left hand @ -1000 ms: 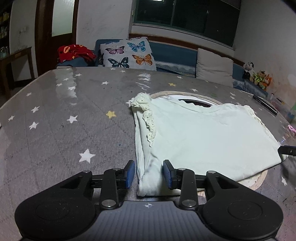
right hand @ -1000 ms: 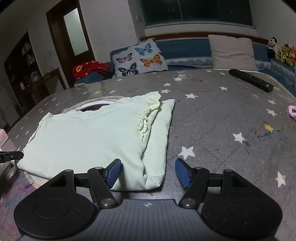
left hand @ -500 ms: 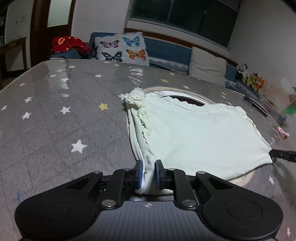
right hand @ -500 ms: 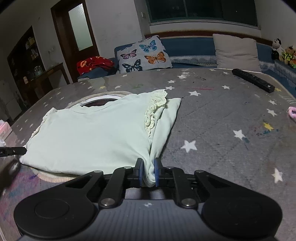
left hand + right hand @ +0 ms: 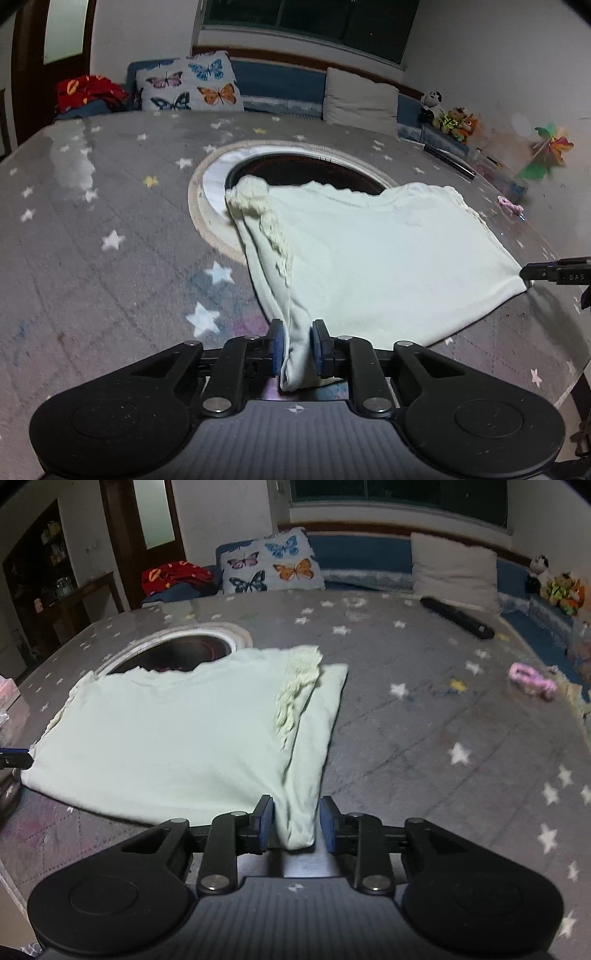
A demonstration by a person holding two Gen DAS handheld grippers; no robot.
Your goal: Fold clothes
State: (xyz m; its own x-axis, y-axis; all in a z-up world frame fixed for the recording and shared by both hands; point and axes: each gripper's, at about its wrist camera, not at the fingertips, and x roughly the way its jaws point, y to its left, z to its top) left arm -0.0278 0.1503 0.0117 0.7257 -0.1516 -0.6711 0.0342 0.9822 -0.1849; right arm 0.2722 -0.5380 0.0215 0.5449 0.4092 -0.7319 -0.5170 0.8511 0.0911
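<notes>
A pale green shirt point(image 5: 376, 258) with frilled sleeves folded inward lies on a grey star-patterned table point(image 5: 92, 240). My left gripper point(image 5: 297, 349) is shut on its near left hem corner and holds it a little off the table. My right gripper point(image 5: 295, 827) holds the shirt's point(image 5: 166, 746) near right hem corner between its pads. The hem is raised and stretched between both grippers. The right gripper's tip point(image 5: 554, 273) shows at the shirt's far corner in the left wrist view.
A round opening point(image 5: 303, 173) with a white rim sits in the table behind the shirt. A black remote point(image 5: 458, 617) and a pink item point(image 5: 532, 679) lie on the right. A sofa with a butterfly pillow point(image 5: 273, 566) stands behind.
Both grippers, shut on the hem corners, have pulled the shirt toward me and lifted its near edge. The round opening behind the shirt is now largely uncovered.
</notes>
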